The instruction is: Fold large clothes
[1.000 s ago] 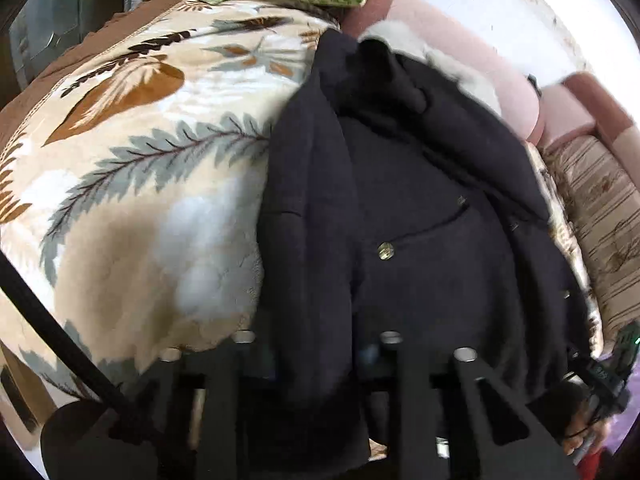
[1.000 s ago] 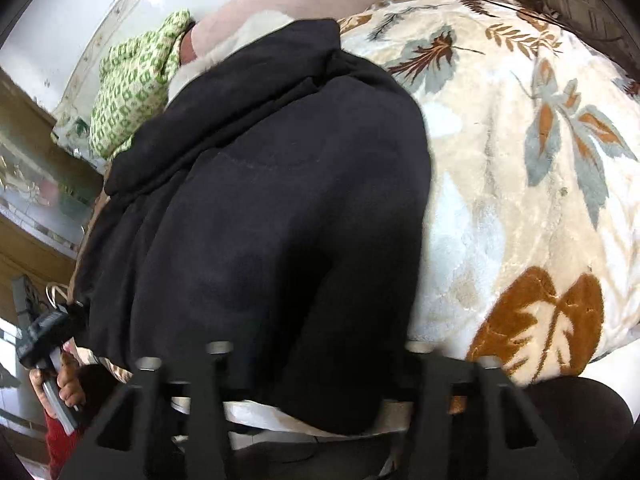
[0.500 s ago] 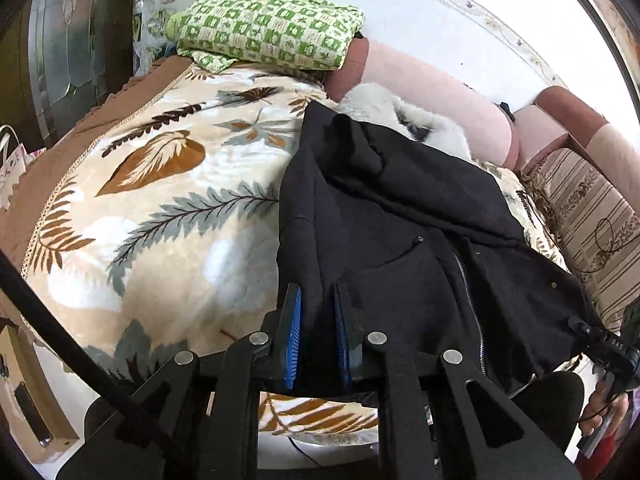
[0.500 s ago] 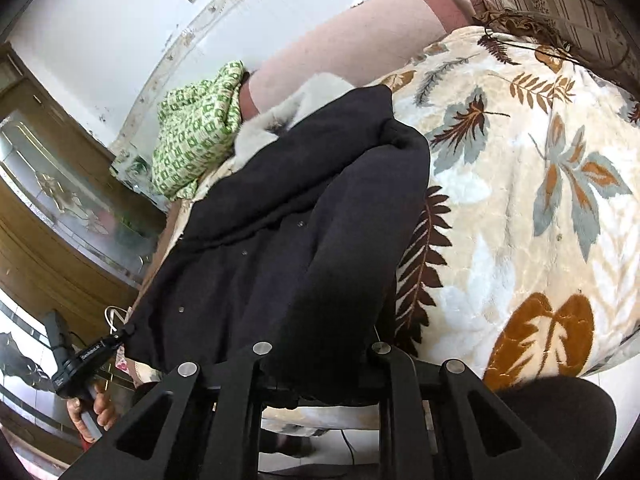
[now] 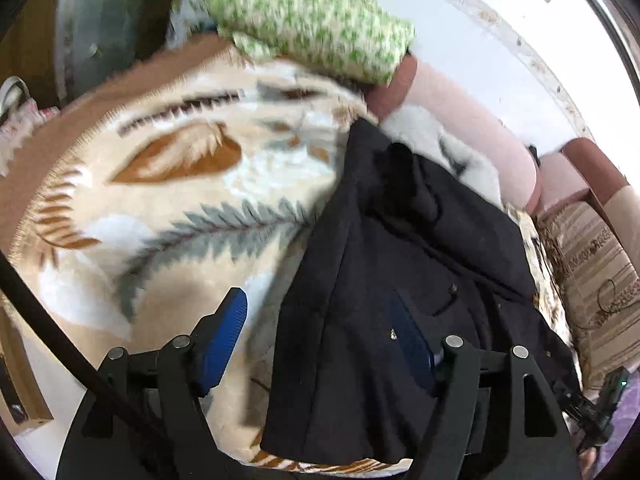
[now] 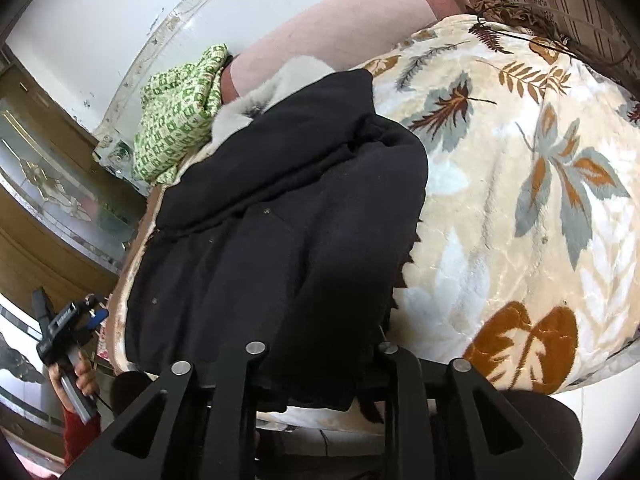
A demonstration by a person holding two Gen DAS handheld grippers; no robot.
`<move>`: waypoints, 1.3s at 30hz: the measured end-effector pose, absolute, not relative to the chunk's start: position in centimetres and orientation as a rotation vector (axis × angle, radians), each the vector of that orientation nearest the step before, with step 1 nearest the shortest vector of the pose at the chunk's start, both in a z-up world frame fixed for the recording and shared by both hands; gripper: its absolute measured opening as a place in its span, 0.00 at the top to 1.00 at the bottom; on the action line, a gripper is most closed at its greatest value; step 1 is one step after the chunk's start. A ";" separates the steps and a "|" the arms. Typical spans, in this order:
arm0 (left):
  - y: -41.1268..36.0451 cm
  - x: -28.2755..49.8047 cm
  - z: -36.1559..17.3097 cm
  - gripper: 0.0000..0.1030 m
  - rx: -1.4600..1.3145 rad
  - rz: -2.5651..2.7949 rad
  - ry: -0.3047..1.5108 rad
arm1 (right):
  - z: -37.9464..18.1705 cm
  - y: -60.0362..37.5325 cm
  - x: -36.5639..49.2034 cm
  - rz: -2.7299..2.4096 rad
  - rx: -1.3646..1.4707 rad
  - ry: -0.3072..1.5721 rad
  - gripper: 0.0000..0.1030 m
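A: Step in hand?
B: Judged mid-fold. Large black button-front coat lying lengthwise on cream plush leaf-print blanket, sides turned in over the front, white fur collar at far end against pink bolster. Hem hanging over near blanket edge.

A: Left gripper?
B: Spread wide, blue pads apart, clamped on nothing. Hovered over coat's left hem edge, one pad above blanket, other above black cloth.

A: Right gripper?
B: Down at the hem, on the coat's right side. Fingertips buried under black fabric, so couldn't tell whether together or apart.

A: Next move?
B: Probably needed both hem corners pinched, then hem carried up toward collar to halve the length. Thick cloth, so deep bite called for. Green-and-white patterned folded cloth beyond, well apart, not involved.
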State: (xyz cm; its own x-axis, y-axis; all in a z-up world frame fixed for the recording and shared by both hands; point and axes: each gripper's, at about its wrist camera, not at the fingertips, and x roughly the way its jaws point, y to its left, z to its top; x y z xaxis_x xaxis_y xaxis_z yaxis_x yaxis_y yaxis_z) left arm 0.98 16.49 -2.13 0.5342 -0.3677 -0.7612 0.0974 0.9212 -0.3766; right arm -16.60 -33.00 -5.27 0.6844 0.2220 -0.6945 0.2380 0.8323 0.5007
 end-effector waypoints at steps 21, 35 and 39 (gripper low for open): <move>9.1 -1.9 -6.0 0.77 -0.108 -0.400 1.059 | -9.2 -32.7 -15.6 -0.055 0.645 0.915 0.65; 9.3 2.9 4.0 0.83 -0.258 -0.398 0.833 | 2.0 -32.9 -10.6 0.110 0.620 0.660 0.83; 7.8 7.6 5.8 0.83 -0.281 -0.375 0.794 | 4.7 -33.5 -5.7 0.094 0.598 0.586 0.83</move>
